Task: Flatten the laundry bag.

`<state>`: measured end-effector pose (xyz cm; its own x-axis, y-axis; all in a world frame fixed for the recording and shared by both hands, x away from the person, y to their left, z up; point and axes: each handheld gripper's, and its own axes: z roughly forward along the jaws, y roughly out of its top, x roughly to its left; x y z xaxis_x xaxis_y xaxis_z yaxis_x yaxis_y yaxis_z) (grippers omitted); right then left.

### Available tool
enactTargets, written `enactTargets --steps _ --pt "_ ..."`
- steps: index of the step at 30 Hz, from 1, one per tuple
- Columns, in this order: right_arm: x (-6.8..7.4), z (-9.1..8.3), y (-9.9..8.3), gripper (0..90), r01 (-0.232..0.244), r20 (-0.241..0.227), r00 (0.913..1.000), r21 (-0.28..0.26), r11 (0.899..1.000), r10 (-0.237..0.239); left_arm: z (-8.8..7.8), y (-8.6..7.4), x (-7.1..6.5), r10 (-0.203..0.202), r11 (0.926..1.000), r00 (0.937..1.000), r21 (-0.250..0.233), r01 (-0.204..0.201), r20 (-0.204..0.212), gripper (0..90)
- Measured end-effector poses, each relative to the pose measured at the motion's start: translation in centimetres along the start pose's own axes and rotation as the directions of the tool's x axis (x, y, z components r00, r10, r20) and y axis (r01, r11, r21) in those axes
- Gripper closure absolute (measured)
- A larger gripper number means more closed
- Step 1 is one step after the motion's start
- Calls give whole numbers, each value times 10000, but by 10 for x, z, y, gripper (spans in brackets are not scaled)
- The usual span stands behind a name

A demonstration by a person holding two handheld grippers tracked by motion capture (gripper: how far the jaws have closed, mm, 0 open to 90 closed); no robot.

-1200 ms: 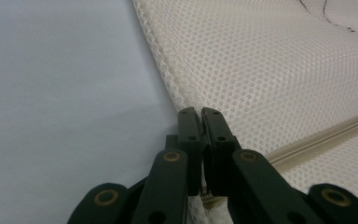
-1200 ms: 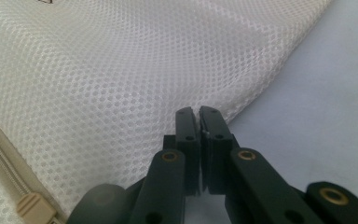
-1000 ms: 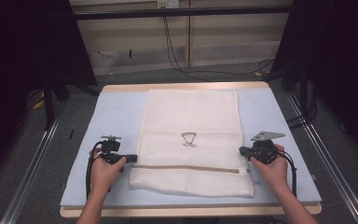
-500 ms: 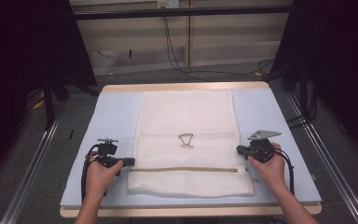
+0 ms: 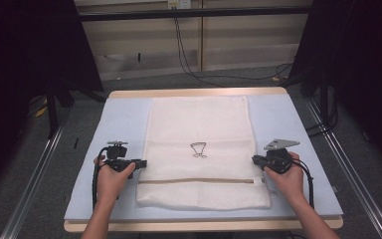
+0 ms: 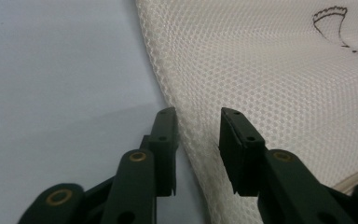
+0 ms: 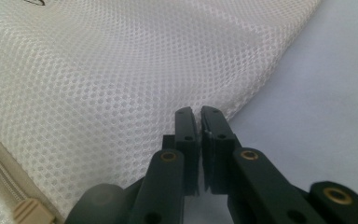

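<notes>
The mesh laundry bag (image 5: 199, 149) lies flat mid-counter (image 5: 124, 112), zip at the six o'clock end. The left tool (image 6: 198, 140) has just been opening; its jaws stand apart astride the bag's nine o'clock edge, no longer pinching it. The right tool (image 7: 199, 122) is closed at the three o'clock edge, probably on the mesh rim, though the pinch itself is hard to make out. If the right hand pulls now, the freed side may drag and skew or wrinkle the bag. The zip pull (image 7: 28, 211) is cut off at the frame's edge, and the printed mark (image 5: 198, 149) is too small to read.
</notes>
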<state>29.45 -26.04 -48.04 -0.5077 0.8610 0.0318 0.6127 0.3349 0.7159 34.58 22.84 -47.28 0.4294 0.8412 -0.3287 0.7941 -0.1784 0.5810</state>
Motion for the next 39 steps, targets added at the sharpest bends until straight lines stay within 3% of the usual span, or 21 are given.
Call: enactTargets --steps 4,22,24,26,30,32,37,39 --pt "0 0 0 860 38 -48 10000 -84 10000 -38 1 0 -1 -100 9998 9999 155 99 98 838" --pt "4 -1 -2 839 108 -178 9998 -89 9999 -109 -10 -1 0 -41 9995 9999 302 37 123 863" --pt "4 -3 -2 818 98 -202 9997 -110 9999 -100 -11 1 -1 79 9994 9999 333 -82 99 833" --pt "4 -6 -1 790 115 -187 9998 -233 9997 -120 -14 2 -2 -48 9999 9999 122 46 111 768" --pt "5 -12 -1 760 25 -274 9996 -332 9994 -34 -17 5 -7 70 9996 9994 -287 -60 351 696" --pt "7 -13 -1 759 90 -340 9994 -406 9991 -104 -17 6 -11 298 9988 9985 -397 -281 451 663" --pt "8 -18 -2 822 144 -571 9982 -588 9982 -178 -14 10 -22 570 9983 9961 -140 -561 681 593" --pt "9 -19 -3 847 205 -567 9981 -550 9983 -237 -13 10 -25 770 9970 9953 -23 -770 581 573"
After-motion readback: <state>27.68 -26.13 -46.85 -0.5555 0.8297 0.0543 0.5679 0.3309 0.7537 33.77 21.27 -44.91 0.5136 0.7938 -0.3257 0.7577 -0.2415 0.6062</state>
